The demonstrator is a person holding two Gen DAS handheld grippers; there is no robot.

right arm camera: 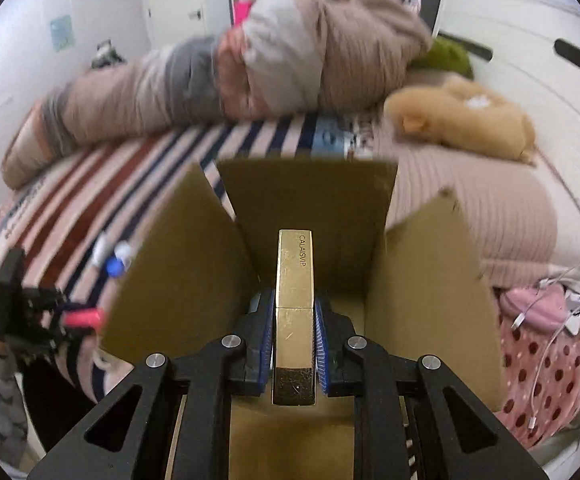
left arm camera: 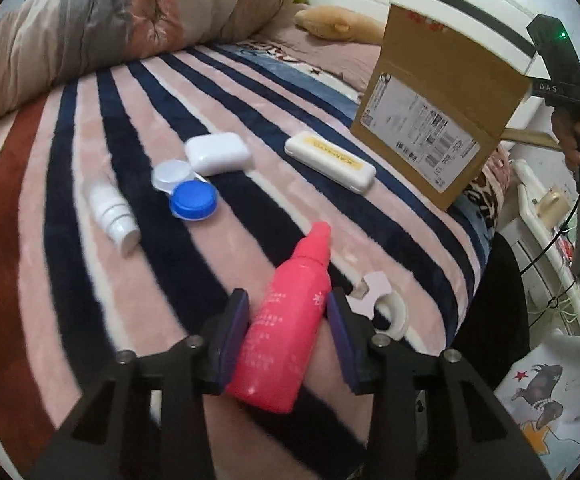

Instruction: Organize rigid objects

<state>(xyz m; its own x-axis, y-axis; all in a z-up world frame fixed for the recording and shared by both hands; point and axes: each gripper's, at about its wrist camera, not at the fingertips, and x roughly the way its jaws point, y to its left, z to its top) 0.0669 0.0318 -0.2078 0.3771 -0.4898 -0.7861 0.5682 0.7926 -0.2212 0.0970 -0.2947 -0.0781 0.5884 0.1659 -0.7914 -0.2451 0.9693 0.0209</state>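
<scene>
R gripper [right arm camera: 294, 344] clamps gold case [right arm camera: 294, 300] over box [right arm camera: 185, 264]; L gripper [left arm camera: 287, 336] clamps pink bottle [left arm camera: 285, 320]. Risk: case hits flap, box tips.

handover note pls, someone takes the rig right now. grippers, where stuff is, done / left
Left gripper: shut on the pink bottle, above the striped blanket.
Right gripper: shut on the gold lipstick, held over the open cardboard box, not released.
Loose on the blanket: white bottle, contact lens case, white soap-shaped case, long white case, white ring piece.
Done: nothing visibly in the box; its inside is mostly hidden.
Left: drop lipstick, then pink bottle, then the rest.
</scene>
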